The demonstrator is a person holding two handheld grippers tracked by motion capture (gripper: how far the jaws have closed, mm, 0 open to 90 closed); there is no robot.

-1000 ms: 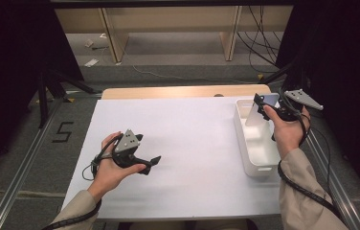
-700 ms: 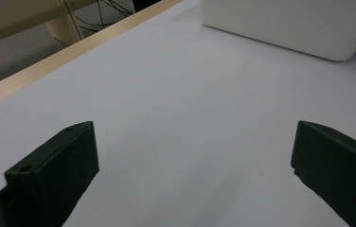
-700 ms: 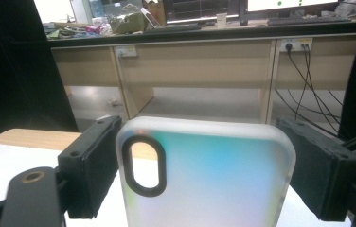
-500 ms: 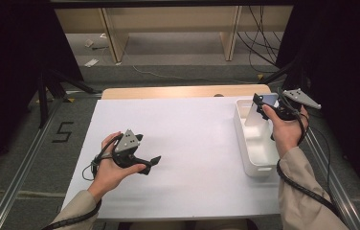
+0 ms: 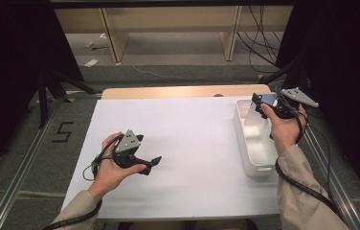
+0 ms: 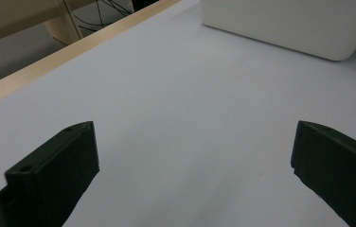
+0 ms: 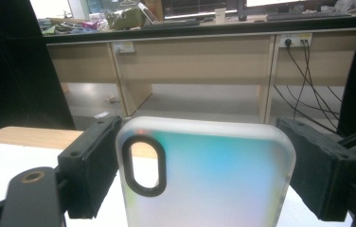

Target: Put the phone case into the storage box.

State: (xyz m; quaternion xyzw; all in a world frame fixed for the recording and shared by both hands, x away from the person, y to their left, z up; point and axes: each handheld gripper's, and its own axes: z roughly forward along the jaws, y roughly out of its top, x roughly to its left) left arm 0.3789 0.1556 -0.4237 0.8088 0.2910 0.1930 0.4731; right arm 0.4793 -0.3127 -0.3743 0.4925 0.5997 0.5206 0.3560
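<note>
Pinching a phone case (image 7: 204, 175) over the white bin (image 5: 254, 153), the right gripper (image 5: 268, 105) hovers; left gripper (image 5: 142, 160) jaws spread above the tabletop (image 5: 192, 143).

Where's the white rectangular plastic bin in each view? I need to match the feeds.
High view: white rectangular plastic bin at the table's right edge, below the right gripper.
Left gripper view: top right corner, beyond the open jaws.
Right gripper view: not identifiable.
Shared landmark: the white table sheet.
</note>
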